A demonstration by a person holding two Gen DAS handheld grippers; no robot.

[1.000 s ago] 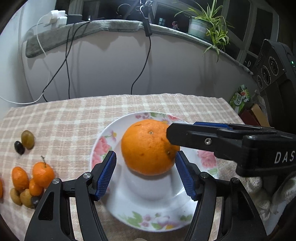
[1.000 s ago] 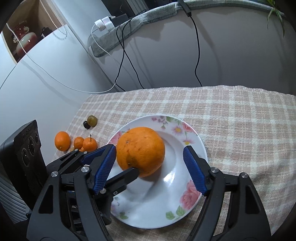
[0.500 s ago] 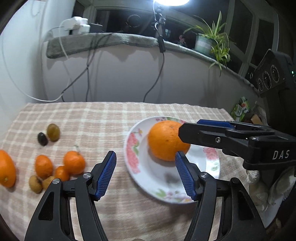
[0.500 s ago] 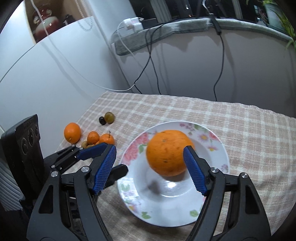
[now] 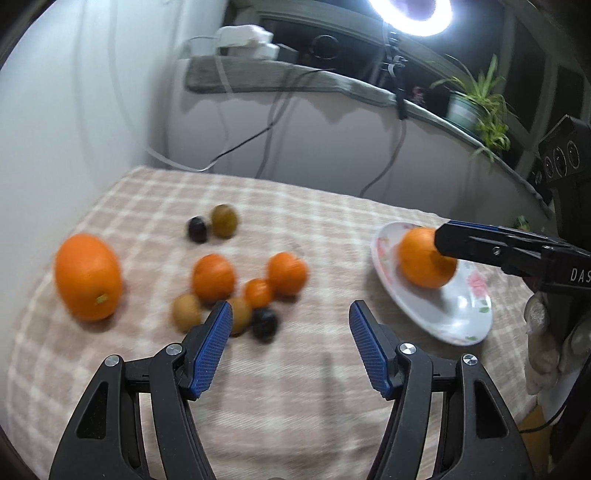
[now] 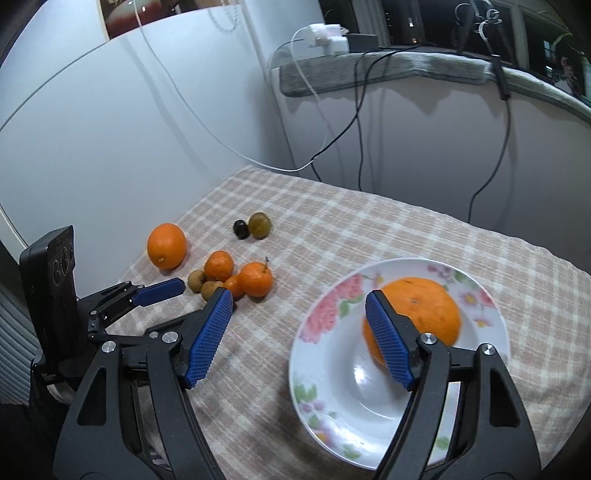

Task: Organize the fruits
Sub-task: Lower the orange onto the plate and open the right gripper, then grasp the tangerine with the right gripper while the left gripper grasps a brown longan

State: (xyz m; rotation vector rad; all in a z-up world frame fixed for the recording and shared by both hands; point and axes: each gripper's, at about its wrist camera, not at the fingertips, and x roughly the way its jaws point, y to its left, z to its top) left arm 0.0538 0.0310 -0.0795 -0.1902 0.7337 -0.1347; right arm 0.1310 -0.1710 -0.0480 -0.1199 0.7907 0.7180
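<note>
A large orange [image 5: 424, 258] [image 6: 424, 314] lies on a flowered white plate [image 5: 443, 321] [image 6: 332, 387] on the right of the checked cloth. A second large orange [image 5: 88, 277] [image 6: 166, 245] sits far left. Between them is a cluster of small mandarins [image 5: 214, 277] [image 6: 255, 278] with brown and dark little fruits. My left gripper [image 5: 290, 343] hovers over bare cloth just right of the cluster, its jaws closing slightly with nothing between them. My right gripper [image 6: 299, 339] stands open over the plate's left edge, its right pad in front of the orange.
A greenish fruit [image 5: 223, 220] and a dark one [image 5: 197, 229] lie apart at the back. Cables hang down the wall from a ledge with chargers [image 6: 325, 35]. A potted plant [image 5: 472, 107] stands back right. A gloved hand [image 5: 543, 343] is at the right edge.
My left gripper has swung left off the plate to the cloth beside the small fruits. The right gripper has shifted left too, and the orange now sits behind its right pad. The orange stays on the plate.
</note>
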